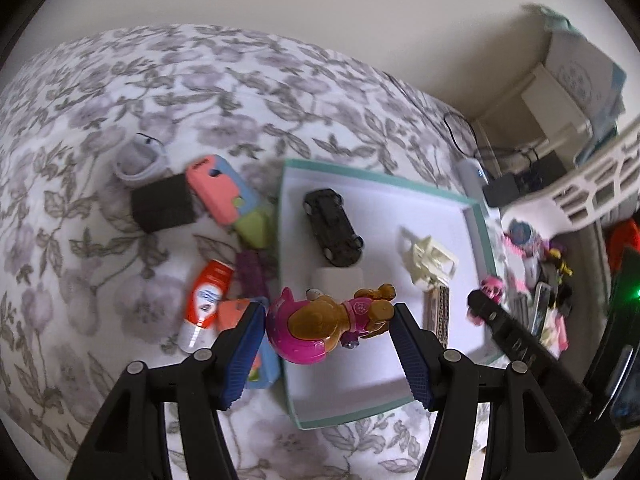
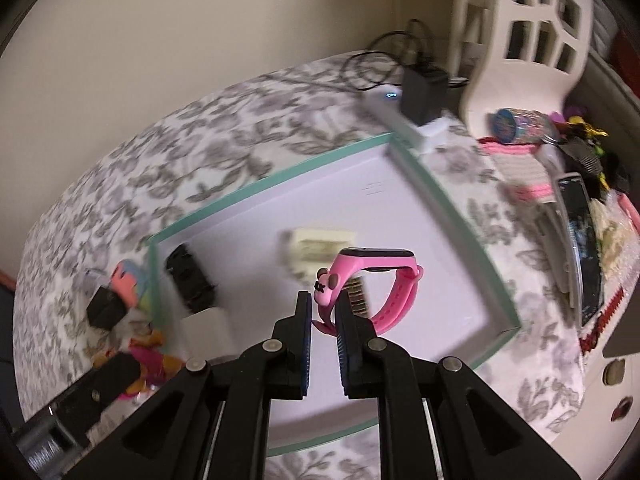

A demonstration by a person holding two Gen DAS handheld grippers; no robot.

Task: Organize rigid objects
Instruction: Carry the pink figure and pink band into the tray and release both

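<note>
My left gripper (image 1: pixel 326 320) is shut on a pink and brown toy dog (image 1: pixel 316 334), held above the near left edge of the white tray with a teal rim (image 1: pixel 380 178). In the tray lie a black toy car (image 1: pixel 334 227), a cream plastic frame (image 1: pixel 430 260), a white block (image 1: pixel 338 280) and a patterned strip (image 1: pixel 438 312). My right gripper (image 2: pixel 324 306) is shut on the strap of a pink wristwatch (image 2: pixel 376 258), which hangs over the tray (image 2: pixel 452 204) near its middle. In the left wrist view, the right gripper (image 1: pixel 482 304) shows at the tray's right side.
Left of the tray, on the floral bedspread, lie a red and white tube (image 1: pixel 204 300), a pink and blue case (image 1: pixel 220 188), a black box (image 1: pixel 162 202) and a white roll (image 1: pixel 136 158). A white power strip (image 2: pixel 404 118), a basket (image 2: pixel 532 28) and mixed clutter (image 2: pixel 576 200) lie to the right.
</note>
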